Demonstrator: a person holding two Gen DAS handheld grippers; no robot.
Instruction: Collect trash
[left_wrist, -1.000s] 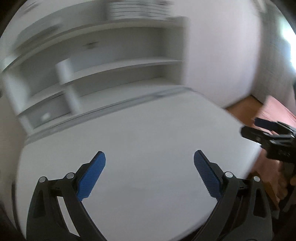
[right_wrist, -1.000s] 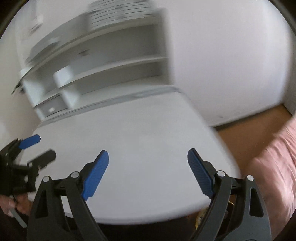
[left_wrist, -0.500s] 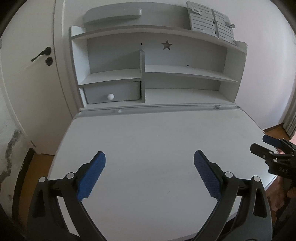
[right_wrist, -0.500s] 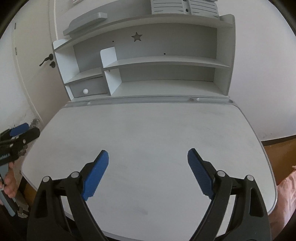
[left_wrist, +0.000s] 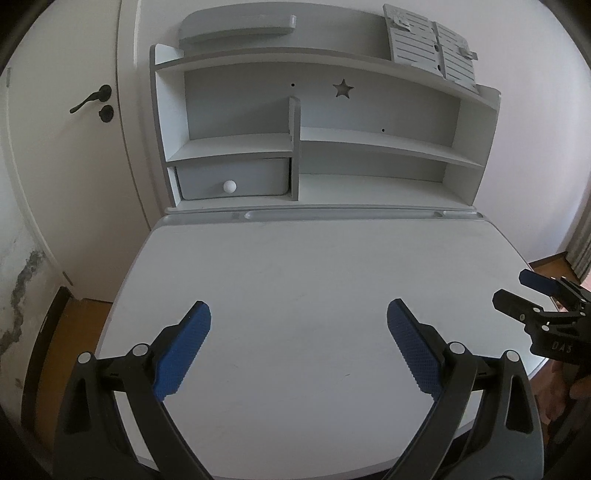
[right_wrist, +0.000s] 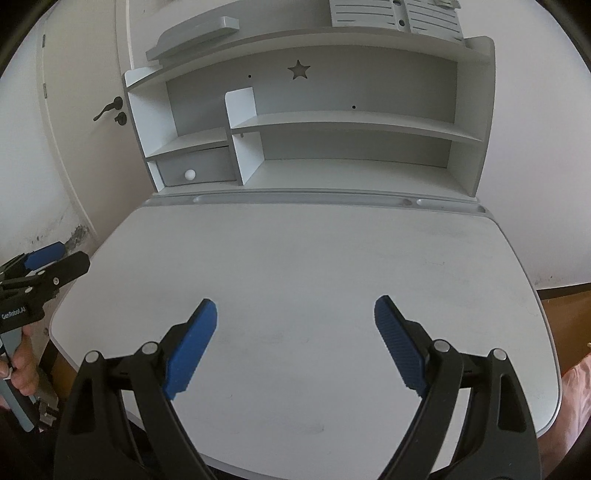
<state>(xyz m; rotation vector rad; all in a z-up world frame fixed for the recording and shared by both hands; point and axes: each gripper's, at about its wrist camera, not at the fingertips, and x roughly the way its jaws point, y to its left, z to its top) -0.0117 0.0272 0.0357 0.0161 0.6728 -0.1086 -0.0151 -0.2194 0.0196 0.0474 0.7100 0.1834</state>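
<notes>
No trash shows in either view. My left gripper (left_wrist: 298, 314) is open and empty, held above the near half of a white desk top (left_wrist: 303, 266). My right gripper (right_wrist: 295, 308) is open and empty, also above the near half of the same desk top (right_wrist: 295, 251). The right gripper also shows at the right edge of the left wrist view (left_wrist: 517, 291), open. The left gripper shows at the left edge of the right wrist view (right_wrist: 55, 258), open.
A grey hutch with shelves (left_wrist: 321, 147) stands at the back of the desk, with a small drawer (left_wrist: 232, 181) at lower left and a star cut-out. A white door (left_wrist: 66, 129) is to the left. Wooden floor (right_wrist: 565, 314) lies to the right.
Both views swung from a blurred tilt to a steady, level look at the desk and hutch. Both grippers stayed open. Since half a second ago little has moved.
</notes>
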